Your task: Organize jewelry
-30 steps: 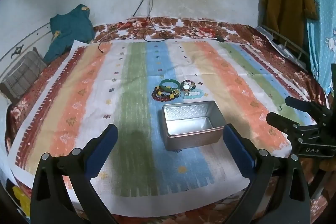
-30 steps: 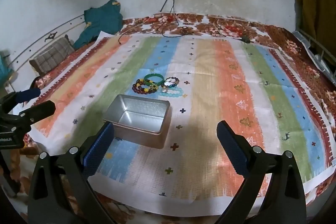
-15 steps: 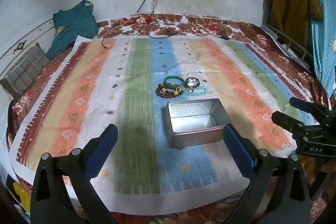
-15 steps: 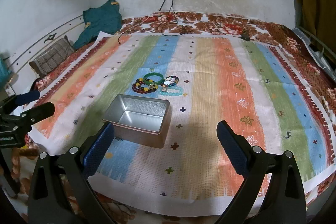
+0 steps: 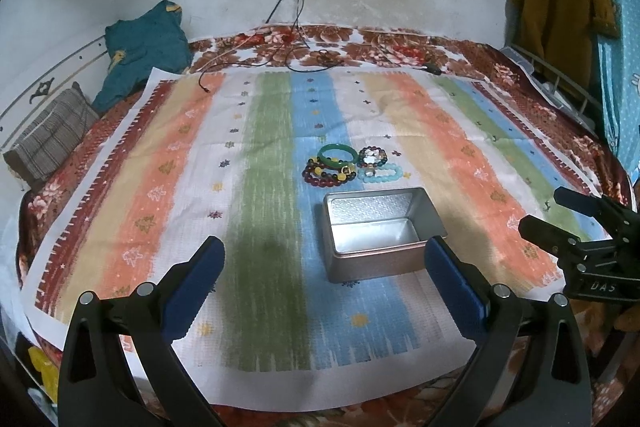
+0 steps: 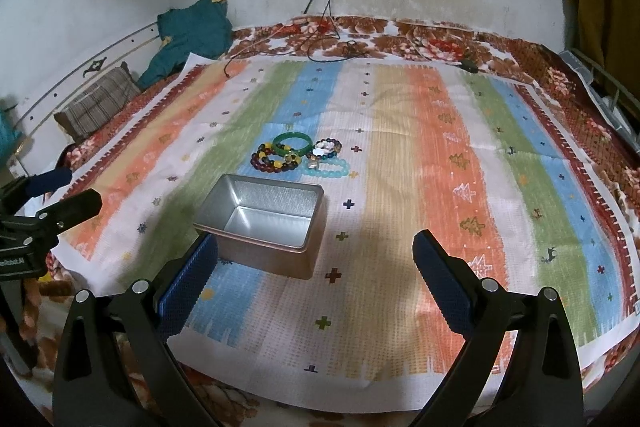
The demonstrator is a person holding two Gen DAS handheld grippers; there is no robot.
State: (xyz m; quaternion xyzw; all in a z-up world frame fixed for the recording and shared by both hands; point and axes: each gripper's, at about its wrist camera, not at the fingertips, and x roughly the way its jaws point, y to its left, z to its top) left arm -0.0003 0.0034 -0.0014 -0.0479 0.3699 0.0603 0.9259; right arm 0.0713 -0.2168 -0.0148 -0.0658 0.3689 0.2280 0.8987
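Both grippers, left gripper [image 5: 324, 281] and right gripper [image 6: 316, 277], are held spread wide, nothing pinched. Bracelets [image 5: 352, 169] are clustered at the tin's [image 5: 380, 231] twelve o'clock, touching one another. Light, slippery, loose beads are expected; a strand's outer rim should be nipped.

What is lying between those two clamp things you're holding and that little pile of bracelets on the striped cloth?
The open metal tin, empty inside, sits on the striped cloth between both grippers and the bracelets. Both wrist views show it.

Bed [image 5: 400, 45] with floral cover; striped mat [image 5: 260, 187] spread flat on it. On mat: open metal tin [image 5: 380, 233], bracelet cluster [image 5: 352, 167] just behind.
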